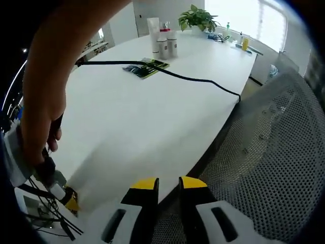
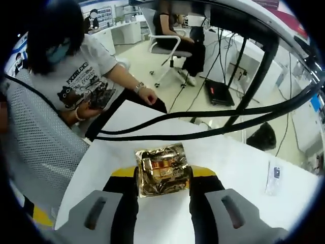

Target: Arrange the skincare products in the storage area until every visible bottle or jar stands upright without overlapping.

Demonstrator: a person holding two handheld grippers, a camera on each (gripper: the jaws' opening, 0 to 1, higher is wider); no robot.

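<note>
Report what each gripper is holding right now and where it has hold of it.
The right gripper clamps a crinkled gold foil packet by its two side edges. The left gripper holds nothing; its jaws stand slightly apart over the table edge.

White tabletop fills frame centre, black cable running across its upper part. Potted plant at top centre, bright window upper right. Grey mesh chair at right. Right gripper view: pale floor top centre, white-legged office chair on it, seated person upper left.
</note>
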